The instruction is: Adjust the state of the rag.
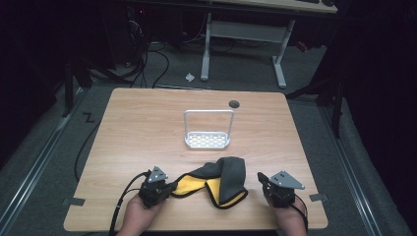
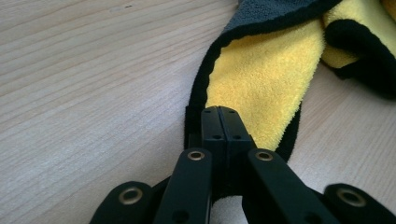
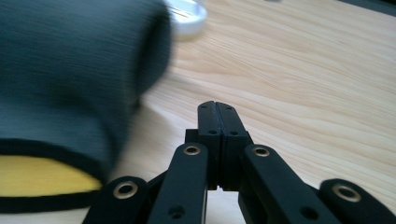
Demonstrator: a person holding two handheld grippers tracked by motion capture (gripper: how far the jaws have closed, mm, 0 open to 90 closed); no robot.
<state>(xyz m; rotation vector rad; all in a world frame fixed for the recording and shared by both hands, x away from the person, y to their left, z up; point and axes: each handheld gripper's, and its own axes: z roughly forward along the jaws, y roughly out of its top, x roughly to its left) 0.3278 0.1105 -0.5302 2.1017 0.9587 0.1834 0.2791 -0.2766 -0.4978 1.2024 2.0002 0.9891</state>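
So there's a light wooden desk (image 1: 147, 128) with a crumpled cloth (image 1: 223, 181), grey on one side and yellow on the other with black trim, lying near the front edge, about in the middle. The left gripper (image 1: 158, 186) sits at the cloth's left end by the front edge, held in the person's left hand (image 1: 140, 216). In the left gripper view its jaws are pressed together right over the black-edged yellow corner of the cloth (image 2: 261, 84), so it looks like it's pinching that corner.

The right gripper (image 1: 273, 187) is just right of the cloth, also close to the front edge. In the right gripper view its jaws are clenched together with nothing between them, bare wood past the tips, and the grey fold of the cloth (image 3: 70, 79) bulges up beside it on the left.

Further back, around the desk's centre, stands a small white rack (image 1: 208, 130) with a tall wire handle. A dark round grommet (image 1: 234, 103) sits near the back edge.
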